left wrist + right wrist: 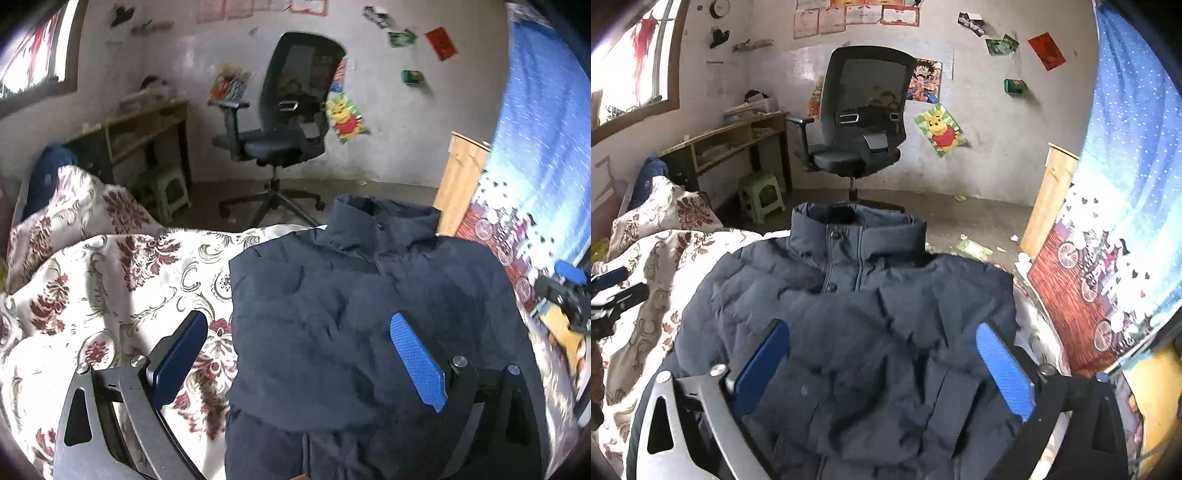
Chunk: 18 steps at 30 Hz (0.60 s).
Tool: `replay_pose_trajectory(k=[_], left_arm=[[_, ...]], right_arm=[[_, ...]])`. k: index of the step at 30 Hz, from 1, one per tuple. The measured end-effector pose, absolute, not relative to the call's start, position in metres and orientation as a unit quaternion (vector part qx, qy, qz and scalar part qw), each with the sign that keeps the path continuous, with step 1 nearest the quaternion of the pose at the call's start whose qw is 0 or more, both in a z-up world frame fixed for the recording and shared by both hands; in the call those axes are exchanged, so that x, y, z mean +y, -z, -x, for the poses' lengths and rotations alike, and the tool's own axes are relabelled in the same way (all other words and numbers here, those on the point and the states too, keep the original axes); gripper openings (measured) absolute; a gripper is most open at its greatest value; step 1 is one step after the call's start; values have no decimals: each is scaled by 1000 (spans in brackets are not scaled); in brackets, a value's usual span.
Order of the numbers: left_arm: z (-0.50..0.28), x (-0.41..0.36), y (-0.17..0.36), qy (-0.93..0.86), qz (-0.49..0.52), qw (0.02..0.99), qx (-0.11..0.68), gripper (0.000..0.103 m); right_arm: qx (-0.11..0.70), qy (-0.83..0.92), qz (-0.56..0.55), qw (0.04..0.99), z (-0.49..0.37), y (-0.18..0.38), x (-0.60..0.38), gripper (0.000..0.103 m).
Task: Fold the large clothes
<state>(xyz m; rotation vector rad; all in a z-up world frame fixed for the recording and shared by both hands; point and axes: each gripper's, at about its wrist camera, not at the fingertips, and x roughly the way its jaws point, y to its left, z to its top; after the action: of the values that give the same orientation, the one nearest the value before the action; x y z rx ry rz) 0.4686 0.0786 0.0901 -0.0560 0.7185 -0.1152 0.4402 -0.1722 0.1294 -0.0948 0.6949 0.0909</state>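
On a bed covered by a floral quilt (122, 280), the left gripper (299, 354) is seen spread wide and empty, the navy puffer jacket (849, 332) is laid flat, collar toward the office chair (857, 122), and the right gripper (882, 365) is held wide open above it.

- The left wrist view looks steeply down and forward between its own fingers, close above the jacket's (369, 314) left edge and the floral bedspread (110, 288) at 9 o'clock.
- The right wrist view sits close over the jacket's middle, collar at 12 o'clock.
- Both face the same wall; they share the jacket, office chair (860, 122), desk (731, 140) and blue curtain (543, 129).
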Motion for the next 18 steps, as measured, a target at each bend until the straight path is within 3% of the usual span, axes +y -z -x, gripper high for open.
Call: replay_pose_trajectory(k=[13,18], left_arm=[[-669,47,-87,40,70,913,401,97],[-711,20,-66,42,31,906,419,95]], right_arm=[[377,-83,28,922,-623,-118,-230,103],[404,-92,-24,910,-679,-101,-245,100]])
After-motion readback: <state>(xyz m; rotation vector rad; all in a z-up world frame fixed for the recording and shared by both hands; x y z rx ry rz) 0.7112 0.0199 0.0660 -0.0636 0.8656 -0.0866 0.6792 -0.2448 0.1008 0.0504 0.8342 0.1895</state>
